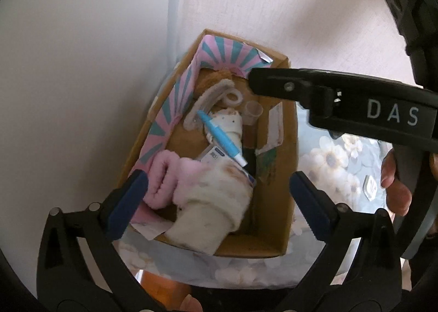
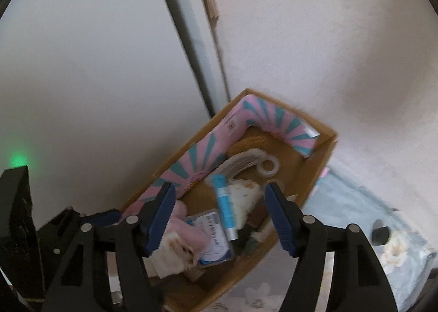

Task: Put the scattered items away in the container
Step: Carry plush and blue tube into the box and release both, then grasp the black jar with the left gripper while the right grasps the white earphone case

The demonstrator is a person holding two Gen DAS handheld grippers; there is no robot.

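Note:
A cardboard box stands on a flower-patterned cloth and holds several items: a pink and white fluffy slipper, a blue pen-like tube, a small blue and white packet, a clear cup and a pink and teal patterned sheet along its left wall. My left gripper hangs open just above the slipper, holding nothing. The right gripper's arm crosses the box's far right corner. In the right wrist view my right gripper is open above the box, over the tube and packet.
The box sits in a corner against pale walls, beside a vertical pipe. A hand holds the right gripper's handle. A small clear packet and a dark round object lie on the floral cloth right of the box.

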